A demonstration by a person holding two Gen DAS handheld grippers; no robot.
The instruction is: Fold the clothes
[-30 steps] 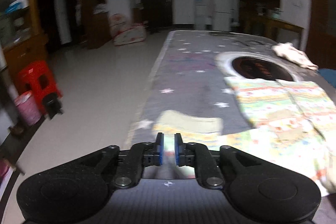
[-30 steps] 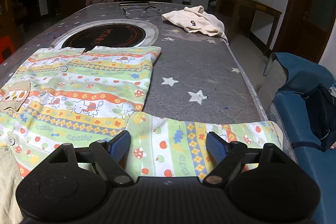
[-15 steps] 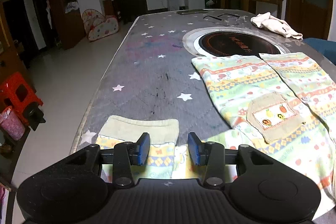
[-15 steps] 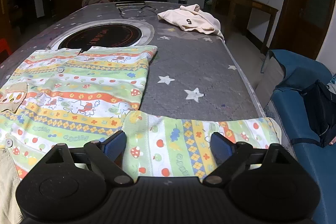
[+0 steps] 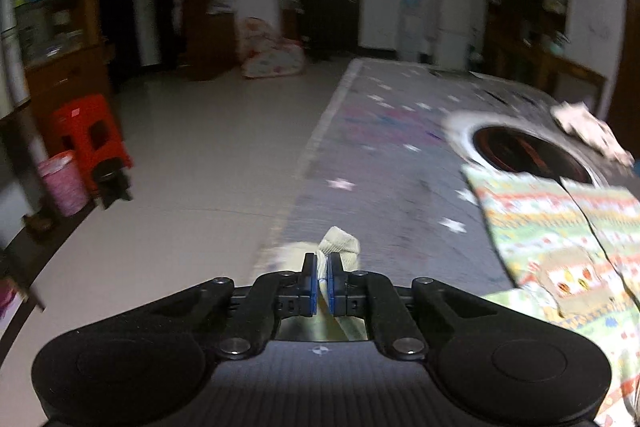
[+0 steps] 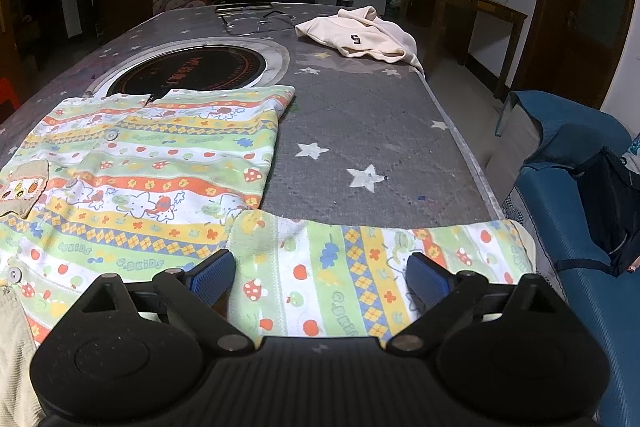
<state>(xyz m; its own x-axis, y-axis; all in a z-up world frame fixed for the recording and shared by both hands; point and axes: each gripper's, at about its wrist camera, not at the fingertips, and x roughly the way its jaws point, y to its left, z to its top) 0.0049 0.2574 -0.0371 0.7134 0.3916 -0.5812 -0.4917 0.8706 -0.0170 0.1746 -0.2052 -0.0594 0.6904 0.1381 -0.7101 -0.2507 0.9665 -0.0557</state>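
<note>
**Jaws: left pinching the cuff, right spread wide**

Left gripper (image 5: pixel 322 277) jaws have just closed on the beige sleeve cuff (image 5: pixel 340 245) at the table (image 6: pixel 360 115) edge; right gripper (image 6: pixel 320 273) jaws, just opening, hover apart over the other sleeve (image 6: pixel 360 259); patterned shirt (image 6: pixel 152 163) lies flat.

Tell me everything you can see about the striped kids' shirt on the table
The shirt is soft cotton-like cloth in green, yellow, orange and white bands printed with mushrooms, apples and animals, with front buttons and a beige chest pocket. It lies spread flat, front up, on the star-patterned table, its hem overlapping the round cooktop. One sleeve stretches sideways under the open right gripper; the left gripper is shut on the other sleeve's beige cuff.
</note>
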